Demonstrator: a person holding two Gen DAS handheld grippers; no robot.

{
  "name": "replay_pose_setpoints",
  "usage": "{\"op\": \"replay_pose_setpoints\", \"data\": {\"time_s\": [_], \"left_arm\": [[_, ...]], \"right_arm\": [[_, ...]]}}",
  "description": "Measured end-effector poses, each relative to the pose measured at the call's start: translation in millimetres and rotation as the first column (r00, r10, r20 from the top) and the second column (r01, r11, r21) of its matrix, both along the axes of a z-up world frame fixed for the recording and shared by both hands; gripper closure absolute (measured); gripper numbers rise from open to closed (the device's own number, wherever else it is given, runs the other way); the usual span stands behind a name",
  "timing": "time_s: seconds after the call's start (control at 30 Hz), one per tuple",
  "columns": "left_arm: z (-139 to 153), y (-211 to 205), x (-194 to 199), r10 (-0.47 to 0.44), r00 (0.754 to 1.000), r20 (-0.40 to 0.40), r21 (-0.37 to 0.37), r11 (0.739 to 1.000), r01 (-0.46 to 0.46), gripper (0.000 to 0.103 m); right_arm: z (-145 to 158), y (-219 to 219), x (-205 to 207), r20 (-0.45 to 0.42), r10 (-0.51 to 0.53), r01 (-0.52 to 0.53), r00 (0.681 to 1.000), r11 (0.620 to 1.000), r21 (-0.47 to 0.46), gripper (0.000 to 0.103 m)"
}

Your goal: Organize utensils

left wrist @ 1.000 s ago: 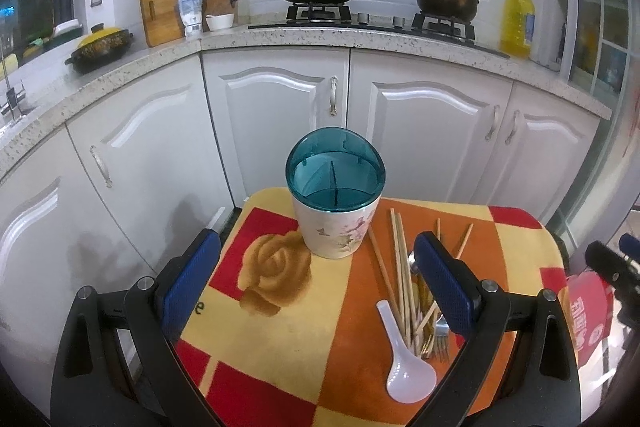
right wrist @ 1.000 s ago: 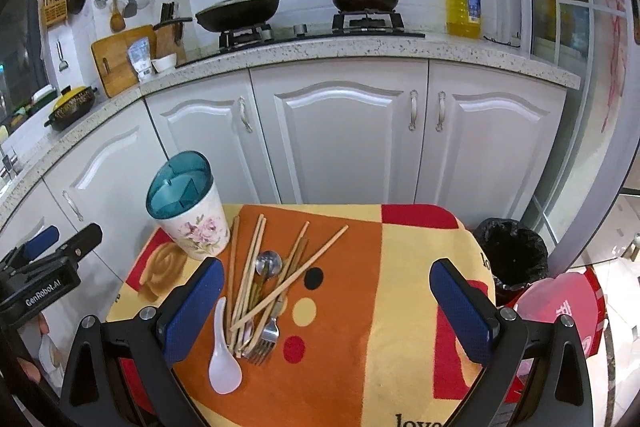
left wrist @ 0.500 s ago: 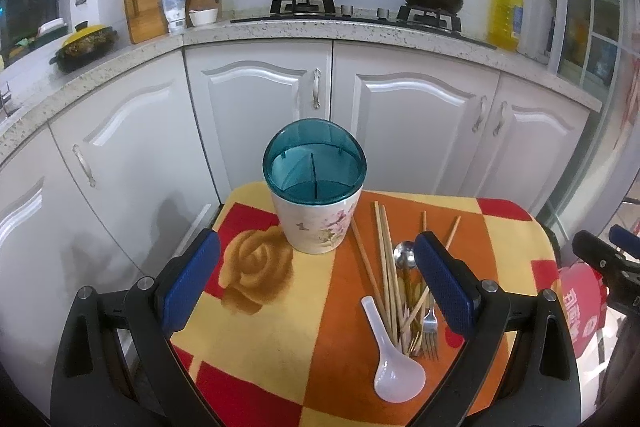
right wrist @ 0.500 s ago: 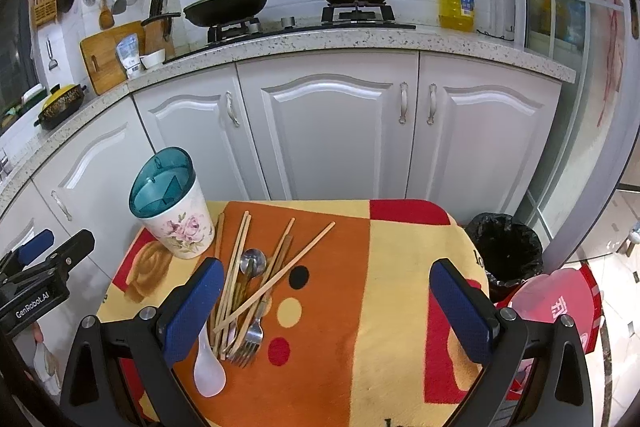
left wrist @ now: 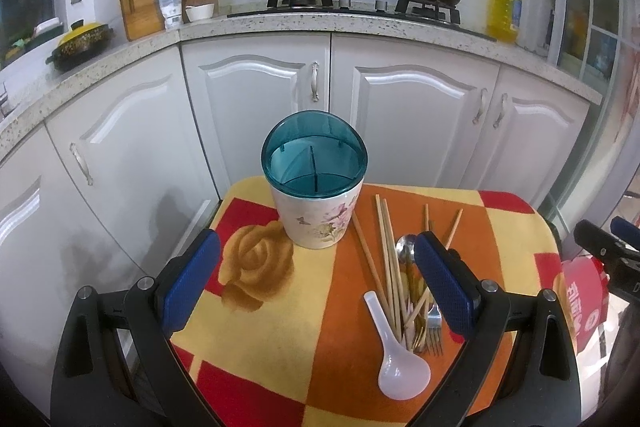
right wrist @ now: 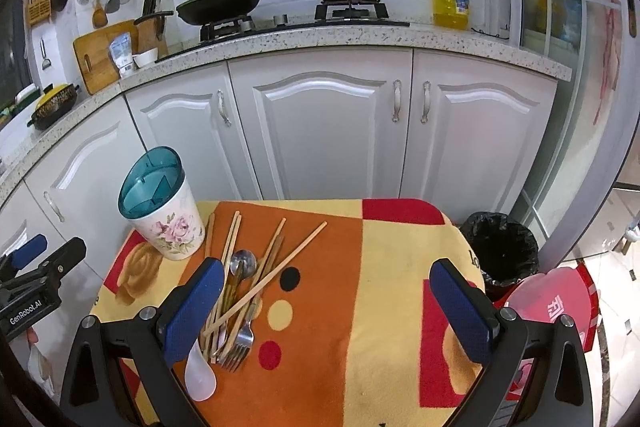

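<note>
A floral utensil holder (left wrist: 316, 203) (right wrist: 166, 217) with a teal divided insert stands at the back left of a small table covered by a red, yellow and orange cloth (left wrist: 280, 307) (right wrist: 380, 287). To its right lies a loose pile: several wooden chopsticks (left wrist: 386, 251) (right wrist: 276, 271), a metal spoon (left wrist: 405, 247) (right wrist: 243, 263), a fork (left wrist: 434, 327) (right wrist: 240, 343) and a white ceramic soup spoon (left wrist: 396, 359) (right wrist: 199, 373). My left gripper (left wrist: 316, 281) hovers open in front of the holder. Above the cloth's middle, my right gripper (right wrist: 326, 311) is open, empty, its left finger over the pile.
White cabinet doors (right wrist: 320, 131) stand right behind the table under a speckled counter (left wrist: 340, 23) with a stove, pan and pot. A black-lined bin (right wrist: 502, 251) and a red stool (right wrist: 560, 303) sit to the table's right.
Both grippers have pulled back slightly and lowered; the table and pile sit a little farther ahead in the views. Nothing on the table has moved, and both grippers stay open.
</note>
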State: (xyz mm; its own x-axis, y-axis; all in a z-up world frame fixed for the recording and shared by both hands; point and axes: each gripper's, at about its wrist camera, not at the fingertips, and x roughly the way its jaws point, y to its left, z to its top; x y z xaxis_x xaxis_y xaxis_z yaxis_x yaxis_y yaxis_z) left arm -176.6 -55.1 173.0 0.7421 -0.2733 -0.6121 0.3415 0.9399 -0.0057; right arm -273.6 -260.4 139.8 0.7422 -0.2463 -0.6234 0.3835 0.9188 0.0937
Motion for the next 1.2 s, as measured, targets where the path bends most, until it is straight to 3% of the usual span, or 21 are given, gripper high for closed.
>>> {"op": "replay_pose_setpoints", "data": {"time_s": [0.43, 0.93, 1.2], "left_arm": [[-4.6, -5.2, -0.4, -0.022, 1.000, -0.020, 0.002, 1.000, 0.022, 0.005], [7.6, -4.2, -2.4, -0.029, 0.999, 0.015, -0.002, 1.000, 0.029, 0.005], [2.8, -0.4, 2.8, -0.041, 0.998, -0.038, -0.033, 0.999, 0.040, 0.005]], "right_arm": [[-3.7, -4.6, -0.3, -0.026, -0.013, 0.013, 1.000, 1.000, -0.013, 0.000], [-0.3, -12.4, 1.3, -0.026, -0.039, 0.040, 0.999, 0.999, 0.021, 0.000], [0.3, -14.4, 3.5, -0.019, -0.017, 0.018, 1.000, 0.999, 0.046, 0.000]]}}
